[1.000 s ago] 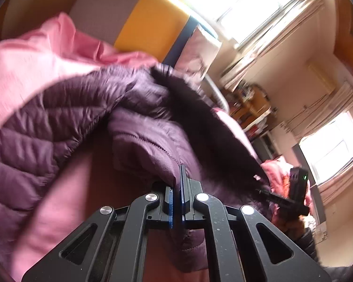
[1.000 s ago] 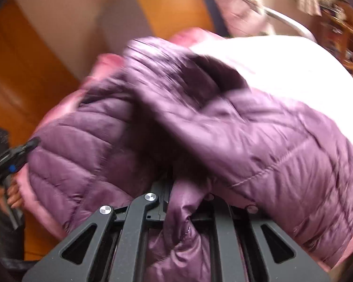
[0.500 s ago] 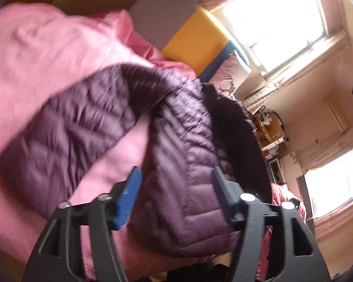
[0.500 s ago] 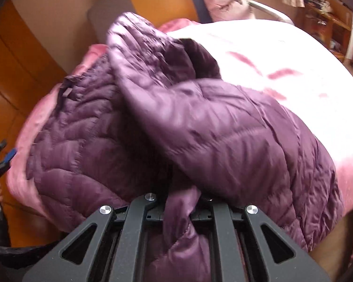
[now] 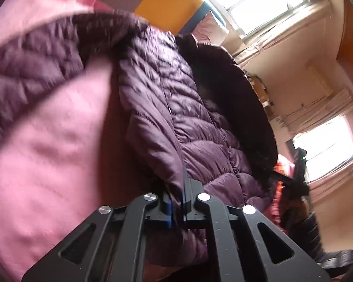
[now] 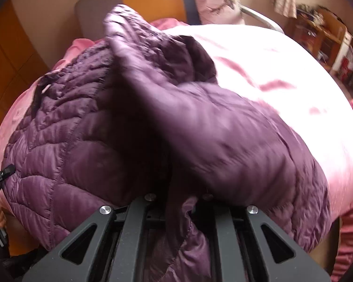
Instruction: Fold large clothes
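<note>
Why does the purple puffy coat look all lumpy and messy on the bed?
The purple quilted puffer jacket lies bunched on the pink bedspread, one part flopped over the rest, not flat. Both the left gripper and right gripper pinch its edge mid-fold. Nothing looks torn or spilled.

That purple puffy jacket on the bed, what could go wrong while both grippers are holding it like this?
The left gripper pinches only a thin edge of the purple jacket, so the slick fabric might slip free. At the right gripper cloth is bunched between the fingers, hiding the grip, and could snag on release. The loose sleeve lies flopped across the body, which may leave the fold lumpy.
</note>
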The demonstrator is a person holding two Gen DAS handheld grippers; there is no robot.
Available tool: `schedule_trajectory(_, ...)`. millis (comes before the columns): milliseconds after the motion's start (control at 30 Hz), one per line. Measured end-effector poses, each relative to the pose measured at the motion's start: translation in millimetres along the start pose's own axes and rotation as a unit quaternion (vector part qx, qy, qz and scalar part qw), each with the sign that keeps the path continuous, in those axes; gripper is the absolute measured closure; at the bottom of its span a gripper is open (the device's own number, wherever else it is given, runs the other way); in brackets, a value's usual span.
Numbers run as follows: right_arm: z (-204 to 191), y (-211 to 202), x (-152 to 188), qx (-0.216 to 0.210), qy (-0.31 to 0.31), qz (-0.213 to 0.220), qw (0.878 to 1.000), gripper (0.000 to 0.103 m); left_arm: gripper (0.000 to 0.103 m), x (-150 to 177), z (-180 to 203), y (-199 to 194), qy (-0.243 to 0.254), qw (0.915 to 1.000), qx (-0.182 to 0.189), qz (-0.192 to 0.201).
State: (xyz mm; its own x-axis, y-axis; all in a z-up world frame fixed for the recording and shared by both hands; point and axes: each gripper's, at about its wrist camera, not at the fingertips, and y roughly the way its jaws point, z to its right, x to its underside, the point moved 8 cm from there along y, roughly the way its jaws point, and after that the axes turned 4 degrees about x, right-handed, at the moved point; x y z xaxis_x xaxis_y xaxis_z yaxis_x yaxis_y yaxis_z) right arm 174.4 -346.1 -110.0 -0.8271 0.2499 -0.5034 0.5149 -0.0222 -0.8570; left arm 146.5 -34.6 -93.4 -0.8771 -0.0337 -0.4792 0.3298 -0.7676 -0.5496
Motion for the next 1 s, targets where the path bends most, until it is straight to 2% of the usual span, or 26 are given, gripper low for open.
schedule_trajectory(100,-28.4,-7.5,-8.0,-0.042,-0.008,0.02,0.999,0.096,0.101,-6.2,-5.9,-32.3,0.011,0.9993,-0.031,0.019)
schedule_trajectory(200,-56.4,-18.9,4.9,-0.072,-0.047,0.018,0.996,0.096,0.101,4.9,-23.2,-61.2,0.006,0.9973,-0.07,0.021)
schedule_trajectory(300,-67.7,-10.4,33.0,-0.071,-0.07,-0.008,0.995,0.096,0.101,37.1,-49.8,-64.5,-0.022,0.9942,-0.106,0.001)
schedule_trajectory(367,-64.0,-1.5,49.8,-0.052,-0.073,-0.026,0.996,0.097,0.101,57.6,-54.5,-58.8,-0.04,0.9929,-0.112,-0.01)
schedule_trajectory(433,-49.6,-3.5,62.2,-0.04,-0.064,-0.034,0.997,0.096,0.1,65.0,-46.1,-54.8,-0.045,0.9927,-0.111,-0.015)
schedule_trajectory(500,-38.4,-8.9,63.0,-0.046,-0.043,-0.032,0.998,0.091,0.089,59.0,-38.0,-51.3,-0.039,0.9917,-0.123,-0.006)
schedule_trajectory(567,-29.6,-21.4,61.4,-0.043,-0.04,-0.022,0.998,0.073,0.06,49.5,-26.8,-56.2,-0.023,0.9909,-0.133,0.006)
schedule_trajectory(633,-30.6,-40.3,59.7,-0.05,-0.05,0.0,0.997,0.068,0.045,35.6,-20.2,-64.7,-0.002,0.9892,-0.144,0.028)
schedule_trajectory(733,-24.5,-75.2,56.7,-0.034,-0.065,0.043,0.996,0.054,0.044,12.8,-4.6,-75.6,0.031,0.9868,-0.151,0.049)
schedule_trajectory(800,-20.6,-91.3,54.4,-0.02,-0.068,0.071,0.995,0.051,0.037,2.3,5.0,-73.2,0.051,0.9846,-0.157,0.058)
schedule_trajectory(833,-18.1,-95.2,51.3,-0.002,-0.07,0.084,0.994,0.047,0.033,-2.0,8.7,-68.4,0.061,0.9837,-0.158,0.06)
schedule_trajectory(900,-11.6,-101.8,45.6,0.037,-0.077,0.111,0.99,0.041,0.033,-4.9,12.1,-57.3,0.07,0.9836,-0.156,0.056)
schedule_trajectory(933,-6.3,-106.0,47.7,0.047,-0.085,0.117,0.988,0.037,0.033,-6.0,16.7,-45.8,0.069,0.985,-0.15,0.05)
schedule_trajectory(1000,-4.1,-94.0,43.7,0.075,-0.107,0.112,0.985,0.037,0.033,-9.5,26.5,-23.1,0.076,0.9872,-0.134,0.04)
